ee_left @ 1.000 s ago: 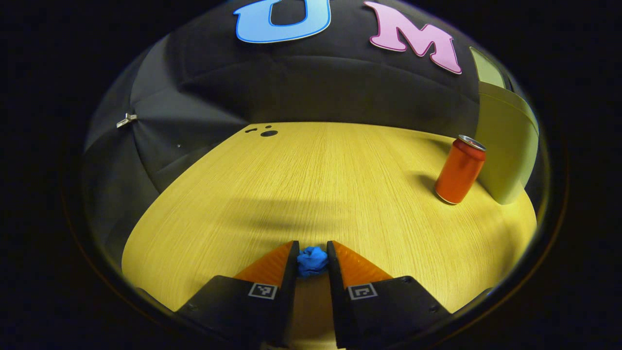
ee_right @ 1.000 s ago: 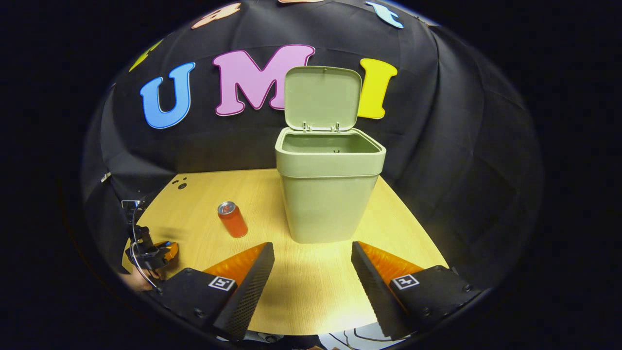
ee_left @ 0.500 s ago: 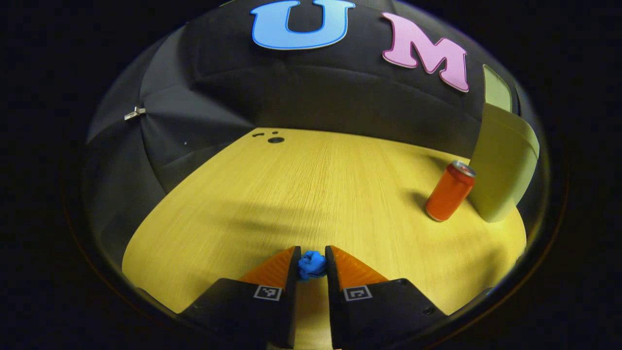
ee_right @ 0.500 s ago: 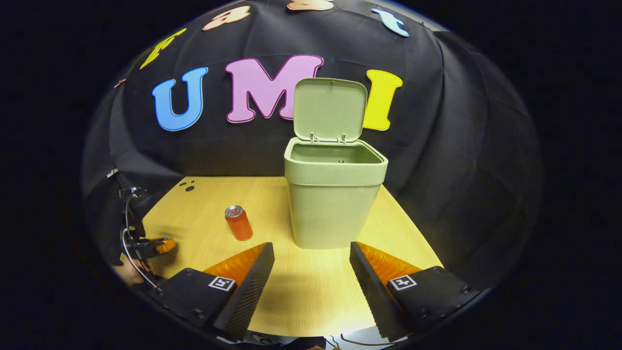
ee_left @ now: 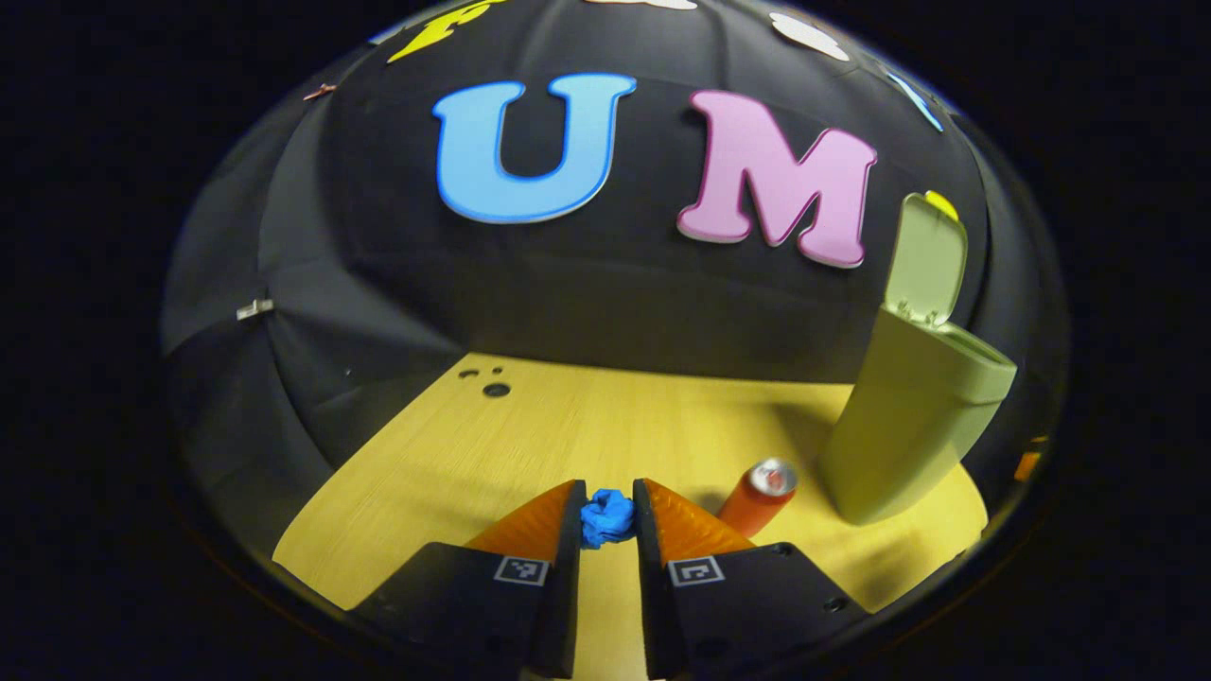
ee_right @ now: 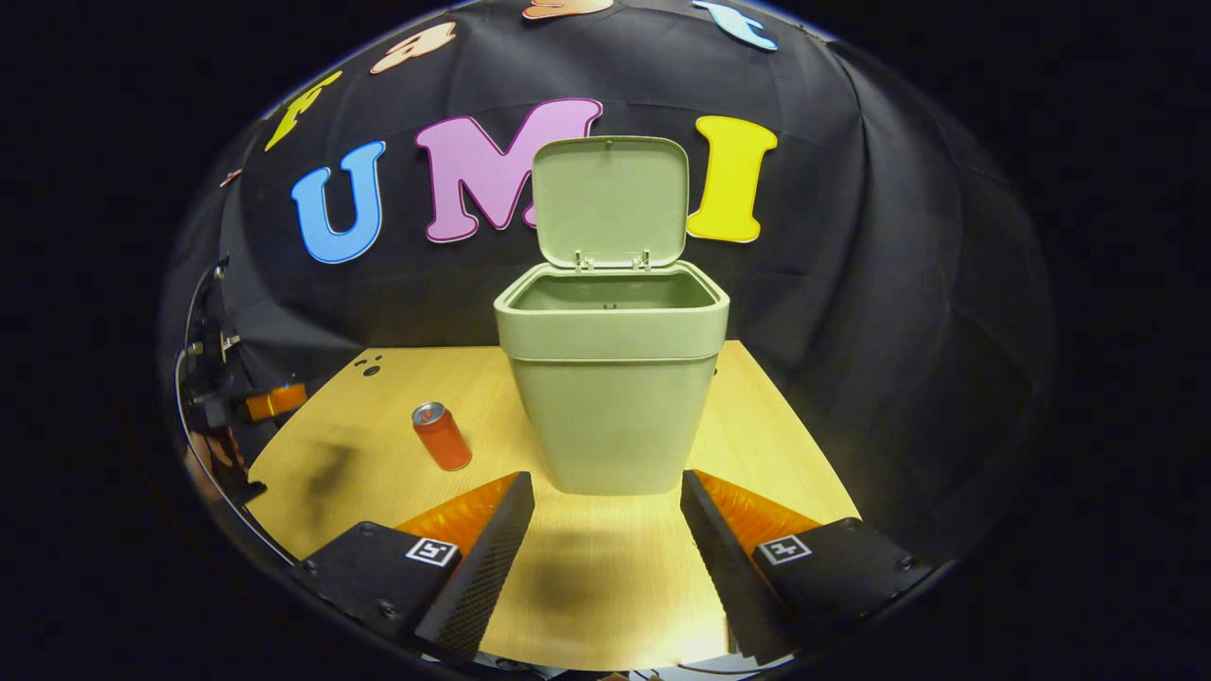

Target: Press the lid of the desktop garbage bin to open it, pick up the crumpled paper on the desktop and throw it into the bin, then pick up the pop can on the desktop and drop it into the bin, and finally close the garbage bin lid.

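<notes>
- the left gripper [ee_left: 607, 515] is clamping the crumpled paper [ee_left: 606, 517] between both fingertips, above the desktop [ee_left: 530, 435].
- the pop can [ee_left: 760, 497] is standing just past its right finger, beside the garbage bin [ee_left: 913, 416].
- the right gripper [ee_right: 605, 511] is hanging with fingers wide apart, the bin sitting ahead between them, lid [ee_right: 610, 201] standing up.
</notes>
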Demonstrator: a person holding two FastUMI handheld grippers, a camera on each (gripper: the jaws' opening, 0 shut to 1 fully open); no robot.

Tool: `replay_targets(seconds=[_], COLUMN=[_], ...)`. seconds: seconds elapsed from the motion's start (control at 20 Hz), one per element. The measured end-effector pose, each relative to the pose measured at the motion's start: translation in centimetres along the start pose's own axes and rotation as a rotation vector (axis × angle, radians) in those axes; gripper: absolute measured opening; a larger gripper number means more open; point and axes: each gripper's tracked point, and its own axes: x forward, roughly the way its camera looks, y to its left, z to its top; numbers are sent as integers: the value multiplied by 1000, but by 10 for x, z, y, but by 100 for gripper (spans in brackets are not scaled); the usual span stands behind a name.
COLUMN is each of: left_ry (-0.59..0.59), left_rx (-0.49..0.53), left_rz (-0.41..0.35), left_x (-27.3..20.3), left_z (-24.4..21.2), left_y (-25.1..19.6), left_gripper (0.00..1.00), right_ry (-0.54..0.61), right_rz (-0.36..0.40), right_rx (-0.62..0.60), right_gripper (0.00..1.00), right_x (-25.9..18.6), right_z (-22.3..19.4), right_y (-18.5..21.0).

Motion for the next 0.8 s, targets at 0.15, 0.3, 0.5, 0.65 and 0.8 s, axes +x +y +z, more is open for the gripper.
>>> replay_targets(seconds=[0.15,0.3,0.5,0.65,0.8], left_ry=[-58,-98,-118,-133,-126], left_rx=[-7,-18,-45,-4,50], left_rz=[-88,-190,-335,-422,-497], left_x=[2,5,13,16,20], left_z=[46,76,99,111,104], left_y=[-63,-135,-229,-286,-335], left_gripper=[32,29,29,31,31], right_ry=[5,14,22,33,57], right_rz=[17,34,39,40,45], right_rx=[1,7,8,40,45], right_gripper=[99,99,100,99,99], right_x=[13,24,36,40,43], right_z=[-3,-6,-11,-18,-28], right_y=[-21,-41,-65,-75,-81])
